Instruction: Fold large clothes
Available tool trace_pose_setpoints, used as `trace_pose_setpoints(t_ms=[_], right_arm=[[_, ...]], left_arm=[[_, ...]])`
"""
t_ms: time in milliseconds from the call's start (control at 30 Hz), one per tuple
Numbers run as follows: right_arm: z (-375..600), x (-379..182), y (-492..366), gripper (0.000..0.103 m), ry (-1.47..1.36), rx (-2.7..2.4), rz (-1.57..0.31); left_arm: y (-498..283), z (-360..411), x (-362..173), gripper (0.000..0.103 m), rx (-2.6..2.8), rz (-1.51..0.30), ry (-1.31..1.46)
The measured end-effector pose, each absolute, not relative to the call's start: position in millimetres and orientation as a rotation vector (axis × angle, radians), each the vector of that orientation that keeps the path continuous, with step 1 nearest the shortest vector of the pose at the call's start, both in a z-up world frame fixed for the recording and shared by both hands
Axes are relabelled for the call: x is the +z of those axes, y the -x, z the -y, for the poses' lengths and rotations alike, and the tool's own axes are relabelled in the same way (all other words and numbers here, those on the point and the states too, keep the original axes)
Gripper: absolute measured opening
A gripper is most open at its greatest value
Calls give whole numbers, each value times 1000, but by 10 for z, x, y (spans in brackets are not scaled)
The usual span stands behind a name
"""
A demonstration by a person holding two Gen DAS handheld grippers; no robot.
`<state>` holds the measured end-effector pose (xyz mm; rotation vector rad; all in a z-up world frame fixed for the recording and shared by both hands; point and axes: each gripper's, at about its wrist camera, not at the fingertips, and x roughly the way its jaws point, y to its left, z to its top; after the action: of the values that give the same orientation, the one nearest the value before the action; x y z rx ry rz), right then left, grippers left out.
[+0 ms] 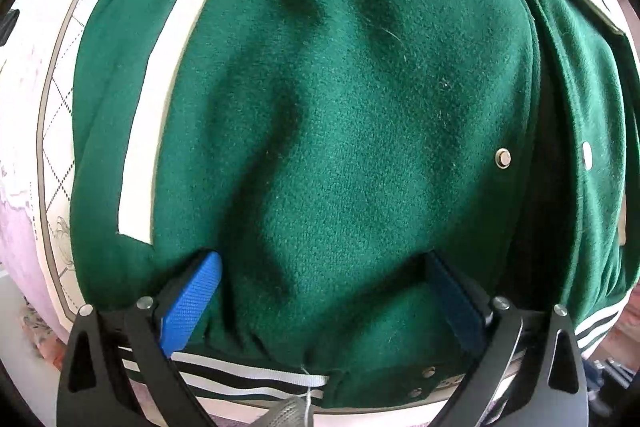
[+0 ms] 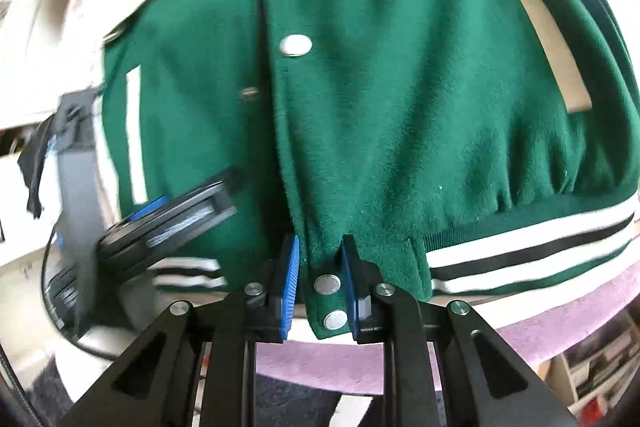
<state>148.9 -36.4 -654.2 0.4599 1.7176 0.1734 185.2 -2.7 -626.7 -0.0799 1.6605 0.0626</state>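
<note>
Jacket [image 1: 340, 107] on patterned bedspread [image 1: 52, 131]

We see both fisheye views brightly lit by daylight, with black vignetting at every corner and straight edges bowed outward. Ahead of the left gripper [image 1: 320, 291] the green varsity jacket [image 1: 340, 107] is sharp, its folds casting soft shadows. Left of the right gripper [image 2: 318, 281], the picture smears with motion blur and whites blow out.
</note>
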Motion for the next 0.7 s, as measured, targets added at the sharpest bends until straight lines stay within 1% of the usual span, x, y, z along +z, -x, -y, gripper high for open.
trace_pose_setpoints(t_ms=[67, 100, 133, 200, 233, 267, 300, 367, 467, 567, 633, 700], right_arm=[[219, -6697, -1477, 23, -442, 202, -1759], [188, -6793, -1475, 27, -447, 207, -1790], [192, -6947, -1525, 30, -491, 214, -1836], [247, -7065, -1526, 30, -618, 254, -1920], [304, -7045, -1526, 32, -663, 266, -1925], [424, -6942, -1533, 41, -734, 281, -1898], [553, -6802, -1552, 54, -762, 276, -1863], [852, -6517, -1577, 65, -760, 224, -1794], [1501, -6131, -1708, 65, -713, 108, -1697], [2111, -5941, -2041, 65, -630, 40, -1630], [2367, -5956, -2346, 65, -570, 31, -1605], [2598, -6104, -2865, 65, -494, 91, -1594]], left_arm=[[-1855, -13, -6257, 103, 74, -1664, 94], [-1862, -70, -6237, 103, 82, -1667, 109], [-1890, -112, -6205, 103, 88, -1667, 130], [-1919, -205, -6035, 103, 98, -1645, 167], [-1941, -226, -5959, 103, 95, -1630, 173], [-1987, -203, -5793, 103, 90, -1592, 175], [-1996, -176, -5692, 103, 84, -1571, 174], [-2073, 34, -5454, 103, 58, -1518, 160], [-2230, 466, -5270, 103, 30, -1458, 118], [-2466, 971, -5350, 103, 50, -1417, 41], [-2741, 1234, -5539, 103, 87, -1416, -13], [-2840, 1372, -5733, 103, 151, -1432, -87]])
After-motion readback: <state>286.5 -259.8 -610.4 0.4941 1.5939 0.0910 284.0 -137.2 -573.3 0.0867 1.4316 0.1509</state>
